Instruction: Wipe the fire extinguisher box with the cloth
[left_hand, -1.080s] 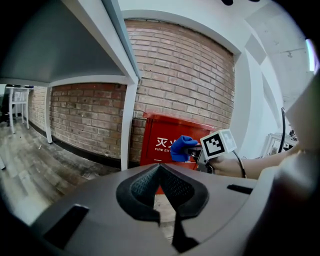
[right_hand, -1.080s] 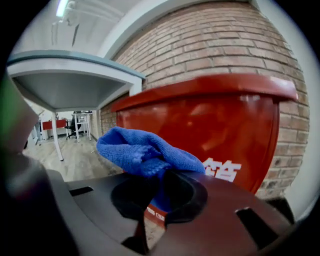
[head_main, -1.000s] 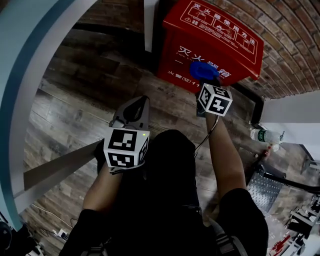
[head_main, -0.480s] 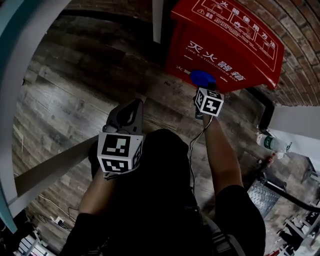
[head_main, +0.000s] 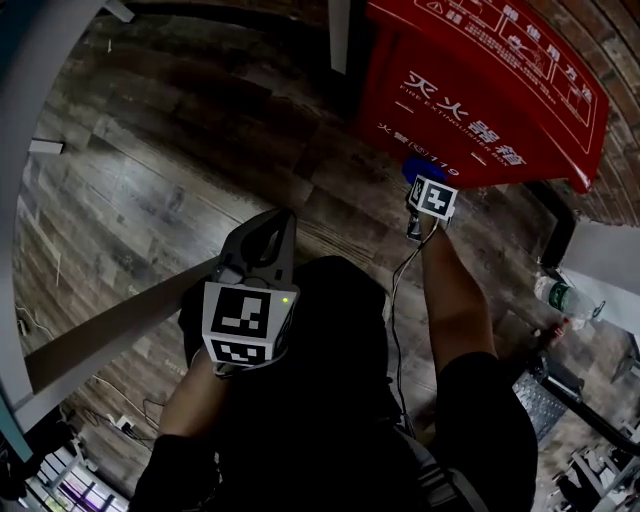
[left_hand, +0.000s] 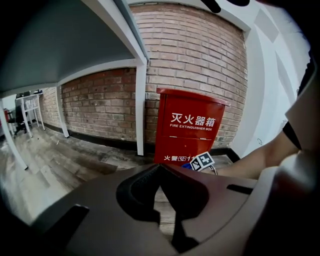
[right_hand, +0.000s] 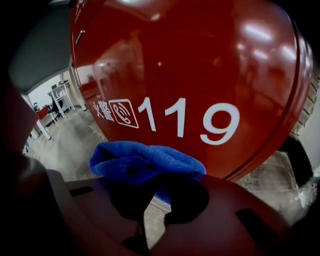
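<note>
Wood floor (head_main: 150, 180); cloth (right_hand: 145, 161) tight in right gripper (right_hand: 150, 195) jaws

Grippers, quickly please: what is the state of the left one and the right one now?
Left gripper: closed, holding nothing.
Right gripper: closed on the blue cloth, low on the front of the red box.

Black short-sleeved top (head_main: 300, 440); grey left gripper (head_main: 284, 216) and right gripper (head_main: 413, 182) each bear a white cube (head_main: 243, 322) with black markers.
</note>
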